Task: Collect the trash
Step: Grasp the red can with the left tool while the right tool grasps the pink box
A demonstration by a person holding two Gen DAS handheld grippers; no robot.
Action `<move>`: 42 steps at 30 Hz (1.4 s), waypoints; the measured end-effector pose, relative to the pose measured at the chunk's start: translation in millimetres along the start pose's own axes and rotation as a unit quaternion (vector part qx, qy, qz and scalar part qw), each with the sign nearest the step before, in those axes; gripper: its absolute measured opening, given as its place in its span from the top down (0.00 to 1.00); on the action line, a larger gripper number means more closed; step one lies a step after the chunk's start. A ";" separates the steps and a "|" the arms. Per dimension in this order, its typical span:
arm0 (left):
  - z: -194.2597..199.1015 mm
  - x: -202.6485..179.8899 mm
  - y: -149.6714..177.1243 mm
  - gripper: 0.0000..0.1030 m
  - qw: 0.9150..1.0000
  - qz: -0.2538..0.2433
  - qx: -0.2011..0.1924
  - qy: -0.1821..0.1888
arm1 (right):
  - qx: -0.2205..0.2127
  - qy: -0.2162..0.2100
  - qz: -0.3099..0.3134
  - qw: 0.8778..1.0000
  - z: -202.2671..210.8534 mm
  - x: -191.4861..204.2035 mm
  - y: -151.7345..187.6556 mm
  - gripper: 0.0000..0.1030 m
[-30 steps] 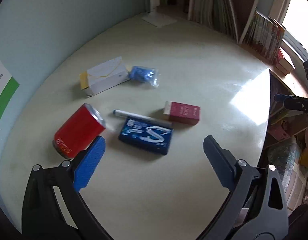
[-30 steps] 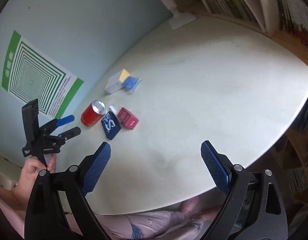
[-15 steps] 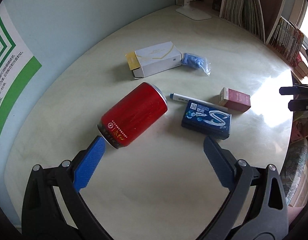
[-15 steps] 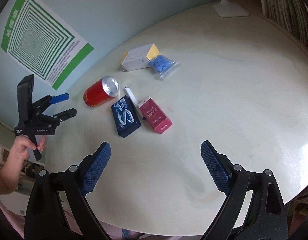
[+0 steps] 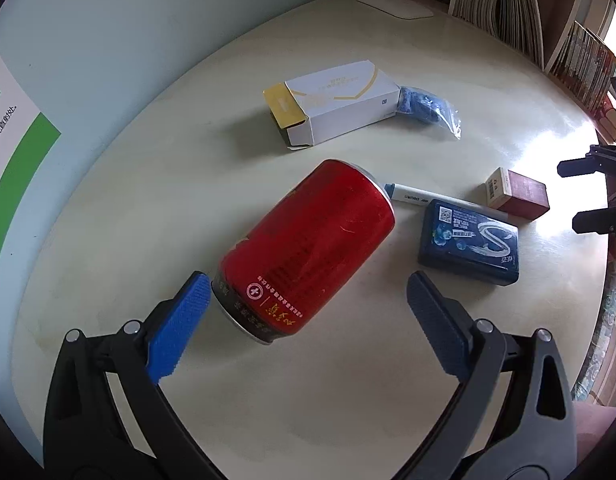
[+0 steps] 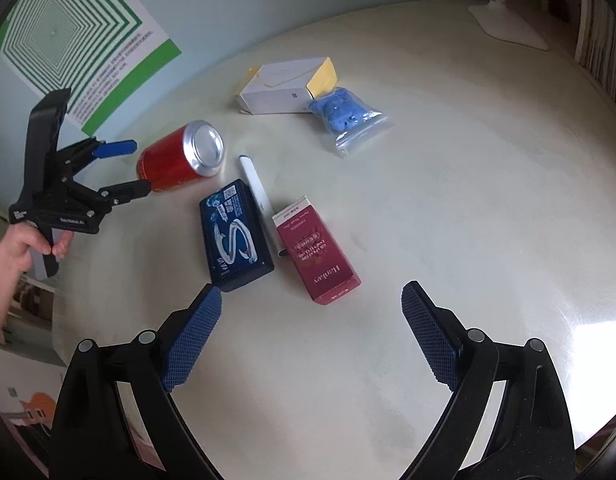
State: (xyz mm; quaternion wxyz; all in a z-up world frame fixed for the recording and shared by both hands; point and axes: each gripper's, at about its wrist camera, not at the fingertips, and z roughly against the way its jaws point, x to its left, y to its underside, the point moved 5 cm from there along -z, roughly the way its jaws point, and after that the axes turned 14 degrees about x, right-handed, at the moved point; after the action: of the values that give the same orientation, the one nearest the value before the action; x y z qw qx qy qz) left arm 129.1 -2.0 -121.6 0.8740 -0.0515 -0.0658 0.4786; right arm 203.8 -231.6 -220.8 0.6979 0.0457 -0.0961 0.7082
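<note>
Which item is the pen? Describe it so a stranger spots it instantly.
On the round pale table, find the red can lying on its side. Just right of it lies the pen, between the dark blue pack and maroon box: the only thin white stick.

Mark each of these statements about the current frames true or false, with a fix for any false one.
1. The red can stands upright. False: it lies on its side.
2. The left gripper has its jaws open around the can's base end. True.
3. The white pen lies between the dark blue gum pack and the maroon box. True.
4. The right gripper grips the maroon box. False: its jaws are open, holding nothing.
5. The blue-filled plastic bag sits beside the white and gold box. True.
</note>
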 end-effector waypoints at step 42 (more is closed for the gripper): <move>0.5 -24.2 -30.7 0.30 0.995 -0.089 -0.027 0.028 | -0.014 0.056 0.003 0.998 7.2 -9.9 12.2 0.70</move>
State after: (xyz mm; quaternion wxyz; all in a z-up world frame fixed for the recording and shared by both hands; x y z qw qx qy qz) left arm 141.6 -38.9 -118.0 0.9128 -0.0827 -0.0586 0.3956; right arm 191.3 -242.8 -216.7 0.7007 -0.0038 -0.0672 0.7103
